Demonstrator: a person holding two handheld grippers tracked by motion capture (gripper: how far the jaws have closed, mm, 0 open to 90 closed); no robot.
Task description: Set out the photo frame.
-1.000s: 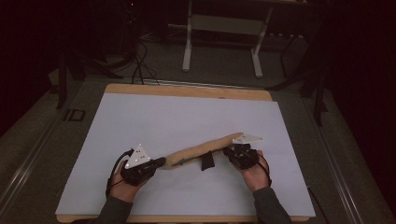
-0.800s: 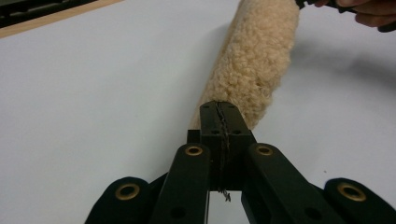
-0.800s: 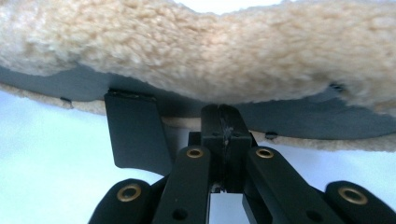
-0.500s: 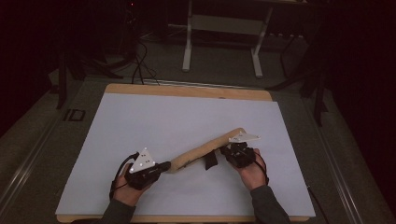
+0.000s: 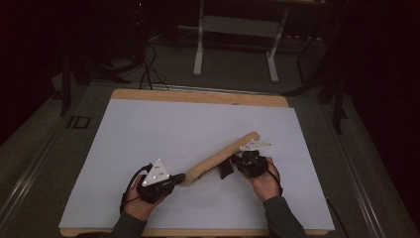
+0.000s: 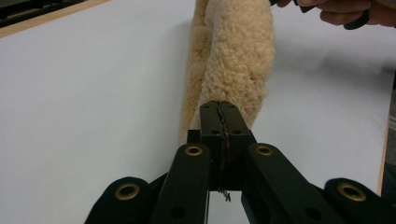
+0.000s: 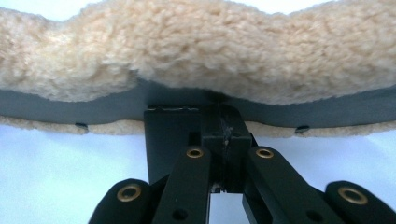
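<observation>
The left gripper [image 5: 179, 178] is holding the near end of a long, tan, fleecy sheepskin-like strap pad [image 5: 220, 159]; in the left gripper view its jaws are standing fully pressed together, with the curly fleece [image 6: 233, 60] pinched at their tips. The right gripper [image 5: 237, 161] is also closed, and in the right gripper view it is clamping the edge of the pad where a dark grey lining [image 7: 93, 105] is meeting the fleece [image 7: 196, 51].

The pad is lying on the white worktop [image 5: 198, 124], in its near half, a little right of the middle. Its long axis is running diagonally, from the left gripper at the near left up to a rounded free end at the far right. The left gripper is pointing along this axis, while the right gripper is coming at the pad from the side, past its middle, toward the far end. A short black strap tab [image 5: 226, 170] is hanging from the pad just beside the right gripper. I am judging that both hands are equally engaged, so any stretching or turning will be depending on both pulling along this diagonal.

I am seeing no brand, label or readable writing anywhere.
</observation>
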